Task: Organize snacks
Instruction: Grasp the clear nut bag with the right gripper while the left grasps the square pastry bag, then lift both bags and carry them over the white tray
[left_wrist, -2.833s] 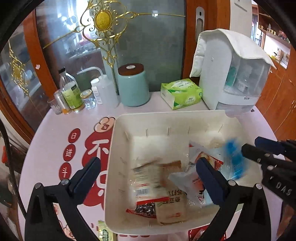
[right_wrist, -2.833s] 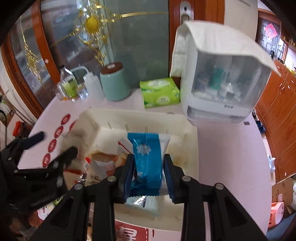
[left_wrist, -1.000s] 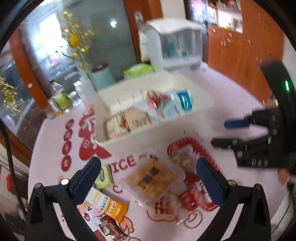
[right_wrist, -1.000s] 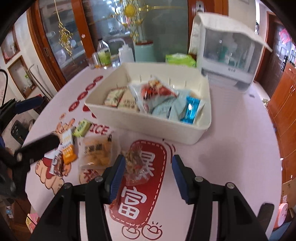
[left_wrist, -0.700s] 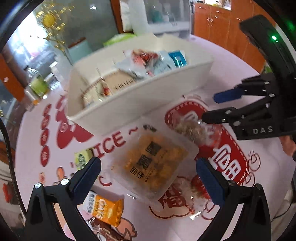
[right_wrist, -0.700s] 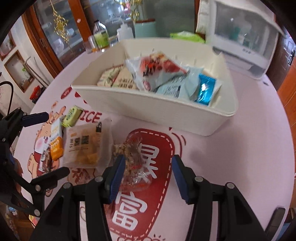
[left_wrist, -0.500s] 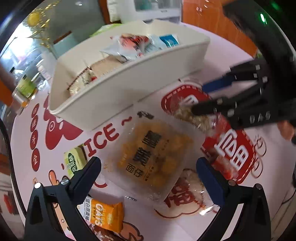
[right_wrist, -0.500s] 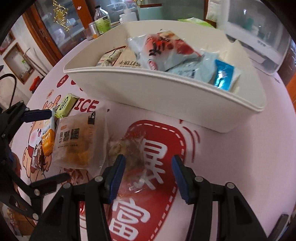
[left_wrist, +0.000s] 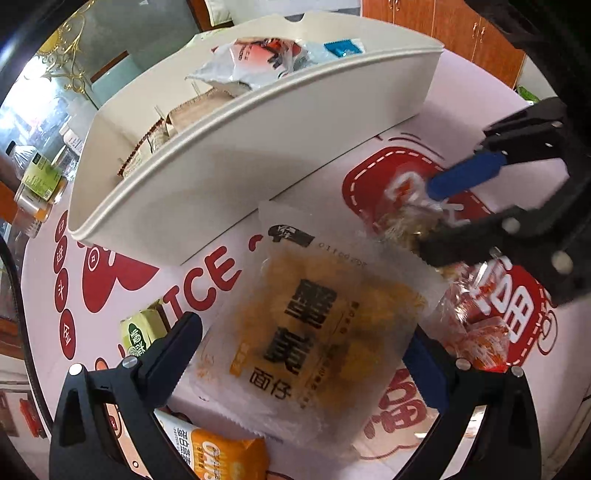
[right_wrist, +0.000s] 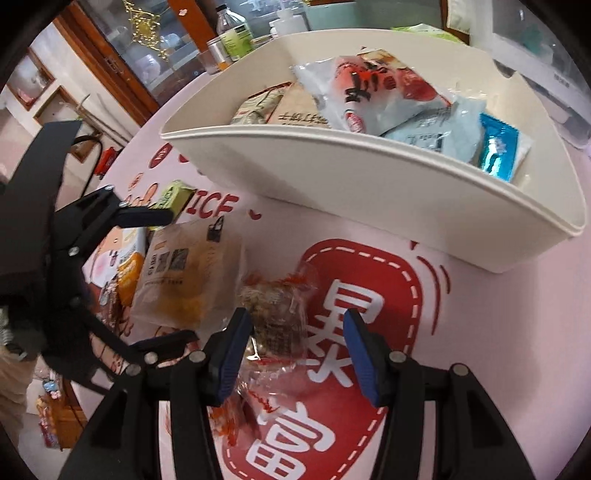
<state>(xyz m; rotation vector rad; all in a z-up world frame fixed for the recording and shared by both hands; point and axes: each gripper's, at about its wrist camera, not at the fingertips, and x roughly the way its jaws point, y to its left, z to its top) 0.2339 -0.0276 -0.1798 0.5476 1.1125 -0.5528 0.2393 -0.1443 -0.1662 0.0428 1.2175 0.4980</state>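
A large translucent pack of yellow snacks (left_wrist: 325, 325) lies flat on the pink table, in front of the white bin (left_wrist: 258, 155). My left gripper (left_wrist: 301, 349) is open and low over this pack, one finger at each side of it. To its right lies a clear-wrapped brown snack (right_wrist: 277, 306). My right gripper (right_wrist: 295, 350) is open around that snack, and its pads do not press on it. The white bin (right_wrist: 369, 192) holds several snack packs, among them a blue one (right_wrist: 495, 151). The left gripper (right_wrist: 181, 277) shows at the left of the right wrist view, the right gripper (left_wrist: 443, 210) at the right of the left wrist view.
A small green pack (left_wrist: 142, 332) and an orange oats pack (left_wrist: 218, 458) lie near the left gripper. Red-wrapped snacks (left_wrist: 480, 339) lie under the right gripper's fingers. Bottles (right_wrist: 232, 37) stand behind the bin. A white appliance (right_wrist: 554, 85) stands at the back right.
Both grippers have come down close to the table. The yellow pack now fills the space between the left fingers, and the clear brown snack sits between the right ones.
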